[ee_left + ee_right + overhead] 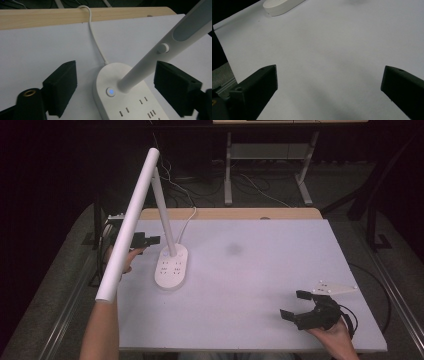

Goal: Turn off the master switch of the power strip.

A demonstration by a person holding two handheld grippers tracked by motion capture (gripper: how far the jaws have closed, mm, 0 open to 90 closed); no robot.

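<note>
Between the two black jaws of the left gripper, seen along its own view: one white desk lamp base, oval, with socket slots on its top face. The jaws stand apart to either side of it, pads clear of every surface, gripping nothing.

Item, round button, lit blue, on the base top just ahead of the jaws and beside the foot of the stem.

Item, white lamp stem, rising slantwise from the base toward the jaw on the right of that view; a small round knob sits on it where the lamp head joins.

Item, white cord, leaving the far end of the base and passing over the wooden table edge beyond the jaws.

From the high view, left gripper lies level, just beside the base, under the long white lamp head.

Item, right gripper, well apart from the lamp, near the table's near edge; jaws wide, nothing between them but bare white tabletop. The base end shows far ahead of those jaws.
</note>
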